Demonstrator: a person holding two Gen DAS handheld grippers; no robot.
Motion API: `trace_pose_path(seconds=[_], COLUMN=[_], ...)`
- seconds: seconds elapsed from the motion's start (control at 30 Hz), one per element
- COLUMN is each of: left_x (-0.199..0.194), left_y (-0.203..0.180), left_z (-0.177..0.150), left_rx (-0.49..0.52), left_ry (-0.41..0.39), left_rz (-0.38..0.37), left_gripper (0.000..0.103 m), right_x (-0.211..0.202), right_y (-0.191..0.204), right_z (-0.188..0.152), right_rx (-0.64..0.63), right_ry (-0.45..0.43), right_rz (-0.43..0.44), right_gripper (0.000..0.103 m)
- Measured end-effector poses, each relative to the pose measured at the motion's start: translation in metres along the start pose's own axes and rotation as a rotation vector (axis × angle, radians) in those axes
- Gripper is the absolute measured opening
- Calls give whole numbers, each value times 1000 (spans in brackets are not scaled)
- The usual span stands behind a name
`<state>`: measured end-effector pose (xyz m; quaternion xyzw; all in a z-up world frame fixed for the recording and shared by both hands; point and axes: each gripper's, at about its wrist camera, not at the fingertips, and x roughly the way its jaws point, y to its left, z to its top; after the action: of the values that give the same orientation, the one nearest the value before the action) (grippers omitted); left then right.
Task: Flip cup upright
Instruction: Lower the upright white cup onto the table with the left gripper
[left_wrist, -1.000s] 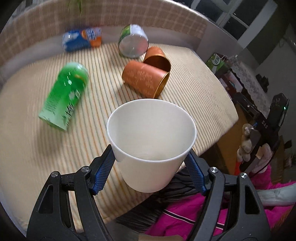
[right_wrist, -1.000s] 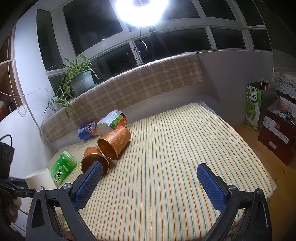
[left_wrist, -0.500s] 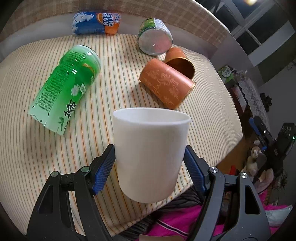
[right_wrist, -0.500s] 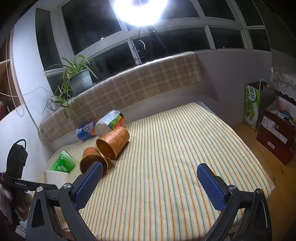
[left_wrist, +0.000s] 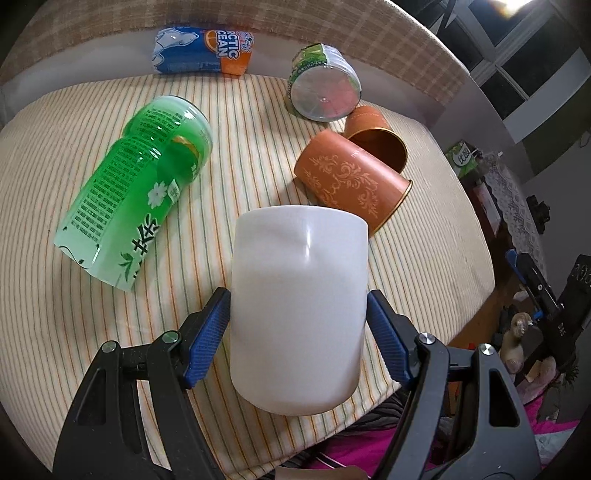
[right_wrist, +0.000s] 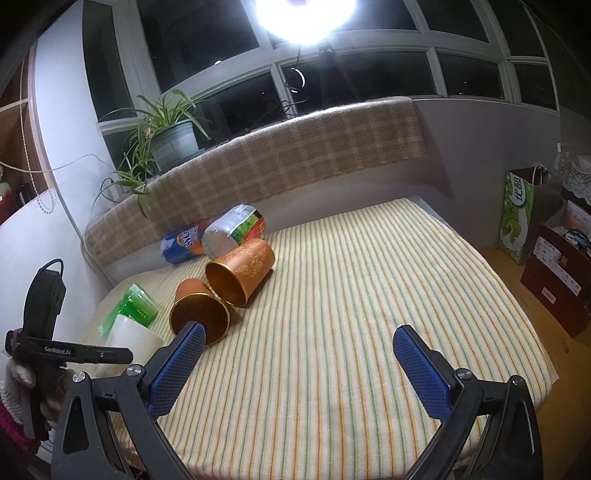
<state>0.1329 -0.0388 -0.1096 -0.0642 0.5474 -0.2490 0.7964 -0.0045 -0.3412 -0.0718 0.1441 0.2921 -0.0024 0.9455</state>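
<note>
Your white cup (left_wrist: 299, 310) is clamped between the blue pads of the left gripper (left_wrist: 298, 332), held above the near edge of the striped tablecloth (left_wrist: 258, 103), its rim pointing away and up so that you see only the outer wall; whether the base touches the cloth is hard to tell from either view. Finish the turn so the rim is level, then lower straight down until the base sits flat before you ease the pads apart. Pick a landing spot a little farther in, since the cup hangs close to the table's edge. Keep clear of the patterned orange cup (left_wrist: 351, 181) lying just beyond the rim, with a second orange cup (left_wrist: 376, 136) behind it, and the green bottle (left_wrist: 136, 192) on its side to the left; a nudge could set any of them rolling. Your right gripper (right_wrist: 299, 369) hangs spread wide, grasping nothing, over bare cloth, well apart from the work.
</note>
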Motion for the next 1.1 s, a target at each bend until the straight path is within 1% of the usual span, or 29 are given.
trace_pose_path(seconds=[0.17, 0.33, 0.43, 0.57, 0.77, 0.87, 0.93, 0.97, 1.0, 1.03, 1.1], left_x=[-1, -4, -6, -8, -35, -56, -70, -80, -84, -88, -94], left_y=[4, 9, 11, 14, 13, 9, 4, 1, -1, -5, -9], left_z=[0, -1, 0, 2, -7, -19, -29, -37, -41, -48, -58], left_rx=[-16, -25, -30, -43, -16, -1, 0, 1, 6, 14, 22], left_ry=[-6, -11, -22, -27, -89, -169, -241, -296, -320, -351, -391], left_rz=[-7, -27, -44, -46, -36, 8, 56, 88, 111, 158, 220], left_gripper=[76, 77, 81, 81, 81, 81, 81, 81, 81, 81, 81], right_x=[3, 7, 10, 13, 25, 39, 50, 56, 62, 69, 80], right_y=[13, 28, 34, 42, 56, 67, 76, 80, 84, 89, 97], right_z=[0, -1, -1, -3, -2, -1, -2, -2, -3, -4, -5], right_rx=[-26, -37, -14, 20, 72, 111, 135, 146, 157, 167, 185], right_ry=[26, 63, 92, 126, 215, 280, 329, 352, 373, 400, 443], right_rz=[26, 85, 140, 190, 273, 327, 362, 377, 389, 401, 417], right_gripper=[103, 103, 103, 103, 103, 103, 103, 101, 100, 98, 96])
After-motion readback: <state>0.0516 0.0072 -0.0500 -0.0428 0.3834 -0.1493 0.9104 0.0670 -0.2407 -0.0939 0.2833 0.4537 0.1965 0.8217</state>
